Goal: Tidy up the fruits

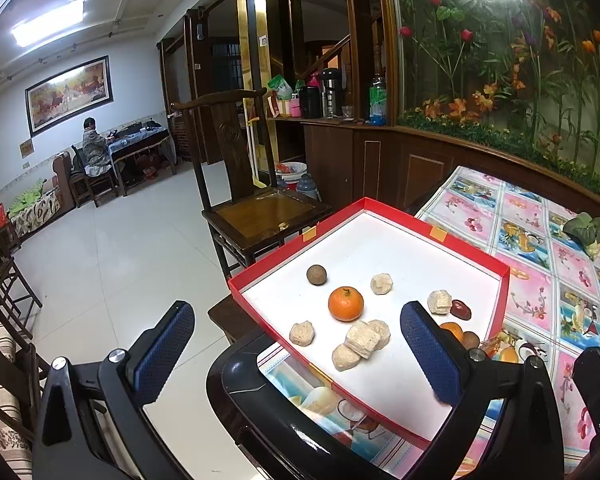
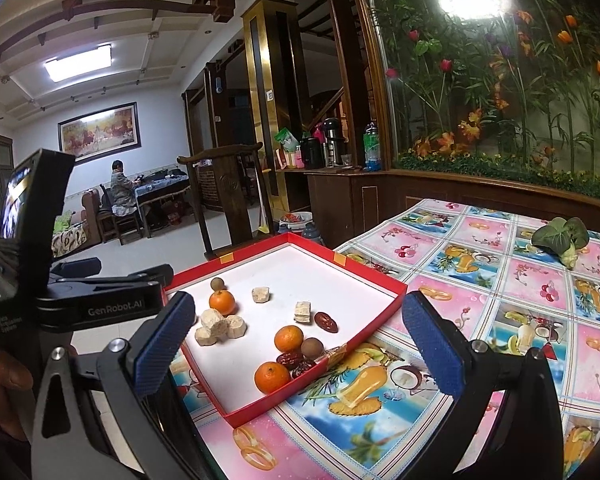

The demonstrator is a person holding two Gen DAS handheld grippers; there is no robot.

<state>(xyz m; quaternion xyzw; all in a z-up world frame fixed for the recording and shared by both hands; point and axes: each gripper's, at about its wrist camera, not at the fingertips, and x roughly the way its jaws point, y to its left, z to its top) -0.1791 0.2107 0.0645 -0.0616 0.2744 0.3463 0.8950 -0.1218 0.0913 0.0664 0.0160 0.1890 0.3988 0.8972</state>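
1. Nearest me, my right tool stands spread wide and pinches nothing. My left tool is likewise spread and empty over the near corner of the red box.
2. The fruit lies loose inside that box: tangerines, red dates, brown longans and pale puffed cakes.
3. I judge the tangerines light, soft-skinned and prone to roll, so grip across the middle. Dates look small and slick; the cakes likely crumble.
4. The desk wears a glossy fruit-print cloth. Beyond are a wooden chair, tiled floor and a seated person.
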